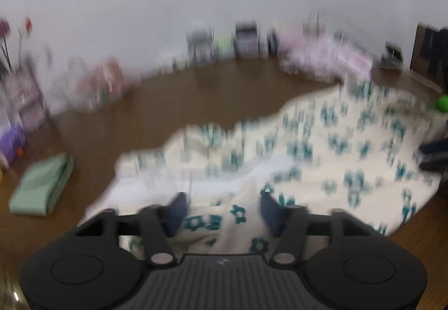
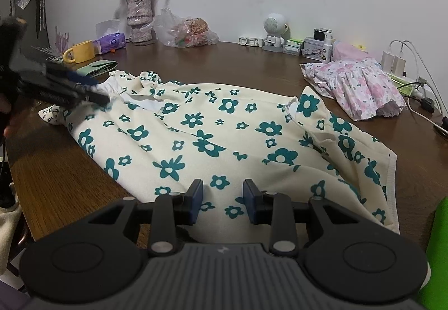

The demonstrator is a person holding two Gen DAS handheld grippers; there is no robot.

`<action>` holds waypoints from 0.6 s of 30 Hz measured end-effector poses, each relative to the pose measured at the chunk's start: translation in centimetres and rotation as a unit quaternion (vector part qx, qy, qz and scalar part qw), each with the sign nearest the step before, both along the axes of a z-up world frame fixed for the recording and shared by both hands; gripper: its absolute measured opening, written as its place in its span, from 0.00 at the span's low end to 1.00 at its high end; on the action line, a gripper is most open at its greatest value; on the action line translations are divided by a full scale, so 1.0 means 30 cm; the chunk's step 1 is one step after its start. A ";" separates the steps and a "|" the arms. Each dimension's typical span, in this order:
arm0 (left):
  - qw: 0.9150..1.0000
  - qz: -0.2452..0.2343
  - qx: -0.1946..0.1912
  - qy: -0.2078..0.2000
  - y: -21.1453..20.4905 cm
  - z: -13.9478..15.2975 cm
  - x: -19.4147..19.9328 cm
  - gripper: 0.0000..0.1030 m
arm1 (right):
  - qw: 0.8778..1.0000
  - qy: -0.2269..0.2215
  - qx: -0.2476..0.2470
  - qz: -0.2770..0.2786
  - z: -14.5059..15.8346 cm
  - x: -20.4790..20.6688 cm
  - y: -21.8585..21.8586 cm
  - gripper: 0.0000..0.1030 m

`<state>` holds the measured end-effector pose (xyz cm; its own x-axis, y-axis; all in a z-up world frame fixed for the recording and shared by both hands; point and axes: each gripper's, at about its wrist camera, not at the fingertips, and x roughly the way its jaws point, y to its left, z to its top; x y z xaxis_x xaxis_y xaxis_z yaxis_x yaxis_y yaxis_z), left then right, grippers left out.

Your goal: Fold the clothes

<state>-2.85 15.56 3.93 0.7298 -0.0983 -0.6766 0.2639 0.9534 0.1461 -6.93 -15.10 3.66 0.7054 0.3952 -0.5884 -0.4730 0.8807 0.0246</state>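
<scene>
A cream garment (image 2: 212, 136) printed with teal flowers lies spread on the brown table (image 2: 252, 63). My right gripper (image 2: 223, 199) hovers over its near hem, open, with flat cloth showing in the gap between the blue pads. My left gripper (image 2: 95, 90) is a blurred dark shape at the garment's far left end, by the collar. The left wrist view is smeared. In it the left gripper (image 1: 224, 212) stands open above the same garment (image 1: 322, 147), and the pads do not press on the cloth.
A pink floral garment (image 2: 355, 85) lies bunched at the back right, beside a power strip with cables (image 2: 403, 80). A folded green cloth (image 2: 98, 67) and a yellow mug (image 2: 79, 52) sit at the back left. Vase, plastic bag and small items line the wall.
</scene>
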 end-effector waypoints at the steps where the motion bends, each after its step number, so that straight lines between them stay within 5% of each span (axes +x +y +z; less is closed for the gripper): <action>1: 1.000 0.006 -0.008 0.004 0.018 -0.002 -0.021 0.39 | 1.000 0.003 0.000 -0.002 0.003 -0.001 -0.001 0.30; 7: 0.999 0.004 -0.050 0.016 0.070 0.065 -0.074 0.39 | 0.999 0.052 -0.005 0.002 0.065 0.031 -0.011 0.34; 11: 0.997 0.034 -0.060 -0.045 0.064 0.190 0.053 0.79 | 1.000 -0.003 0.014 -0.014 0.217 0.133 -0.054 0.52; 13: 0.997 0.046 -0.035 -0.048 0.039 0.205 0.167 0.80 | 0.998 -0.026 0.014 -0.049 0.269 0.253 -0.066 0.56; 18: 0.997 0.014 -0.073 0.028 0.003 0.119 0.388 0.80 | 0.993 0.051 0.007 -0.102 0.210 0.578 -0.026 0.58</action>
<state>8.78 15.66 7.49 0.6952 -0.1784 -0.6964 0.2409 0.9705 -0.0082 10.42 -15.89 9.94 0.7084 0.2583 -0.6569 -0.2783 0.9574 0.0763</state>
